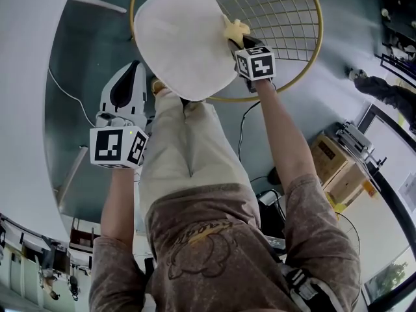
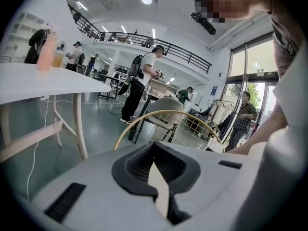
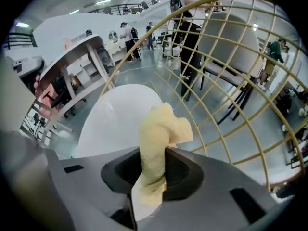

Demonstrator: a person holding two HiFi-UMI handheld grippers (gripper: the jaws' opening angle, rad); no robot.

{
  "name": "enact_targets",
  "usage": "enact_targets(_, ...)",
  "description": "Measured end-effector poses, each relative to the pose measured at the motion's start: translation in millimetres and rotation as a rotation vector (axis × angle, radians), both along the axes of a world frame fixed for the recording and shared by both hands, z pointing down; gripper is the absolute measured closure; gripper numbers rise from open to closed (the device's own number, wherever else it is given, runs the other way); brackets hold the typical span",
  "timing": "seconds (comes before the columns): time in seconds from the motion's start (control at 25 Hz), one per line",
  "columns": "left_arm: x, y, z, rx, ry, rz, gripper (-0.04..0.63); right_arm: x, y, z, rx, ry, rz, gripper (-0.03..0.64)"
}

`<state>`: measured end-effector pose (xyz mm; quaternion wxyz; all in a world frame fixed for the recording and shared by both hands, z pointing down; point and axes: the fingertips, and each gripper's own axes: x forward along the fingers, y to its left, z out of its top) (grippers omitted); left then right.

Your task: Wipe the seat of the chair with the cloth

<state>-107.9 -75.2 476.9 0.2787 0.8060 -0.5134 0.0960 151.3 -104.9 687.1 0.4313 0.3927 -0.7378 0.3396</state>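
Nearest the person, both forearms reach forward and down over the pale trousers, the right one stretched further out than the left. The left gripper (image 1: 134,70) hangs idle off the left side of the chair, above the floor, its jaws drawn together with nothing between them. The right gripper (image 1: 240,42) is clamped on a yellow cloth (image 1: 235,28), and a bunched wad of it stands out past the jaws. That wad sits at the right rear edge of the round white seat (image 1: 185,41), close to the gold wire backrest (image 1: 286,18); I can't tell whether it actually presses on the cushion. To wipe well, I'd say lower the wad until it flattens, then sweep leftward in overlapping passes across the whole cushion, keeping the hard jaws off the upholstery and clear of the wires.
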Motion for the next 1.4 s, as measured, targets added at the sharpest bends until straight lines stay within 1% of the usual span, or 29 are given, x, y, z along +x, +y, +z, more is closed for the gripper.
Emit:
enact_targets(0.12,-3,-13,3,-0.003,0.003,0.001,0.586,-3,-1,15,-0.042,-0.010,0.038,0.497)
enact_targets(0.2,-2,-11,3,-0.004,0.004,-0.001,0.586,0,4,21,-0.059,-0.015,0.059,0.497)
enact_targets(0.36,2,3,2,-0.002,-0.001,-0.003,0.586,5,16,25,-0.078,-0.012,0.045,0.497)
enact_targets(0.56,0,0,9,-0.007,0.000,-0.008,0.586,-7,19,34,-0.109,-0.029,0.030,0.497)
enact_targets(0.72,0,-3,9,-0.005,0.010,-0.007,0.586,-27,34,38,-0.135,-0.055,0.015,0.497)
enact_targets(0.88,13,21,10,0.001,0.017,-0.015,0.586,-33,71,38,-0.143,-0.090,-0.001,0.497)
enact_targets(1.08,5,9,8,0.004,0.017,-0.018,0.586,-63,78,36,-0.178,-0.137,-0.011,0.497)
enact_targets(1.24,6,20,8,0.003,0.015,-0.031,0.586,-81,103,37,-0.202,-0.148,-0.081,0.497)
enact_targets(1.4,0,10,7,-0.003,0.016,-0.036,0.586,-114,115,36,-0.249,-0.180,-0.123,0.497)
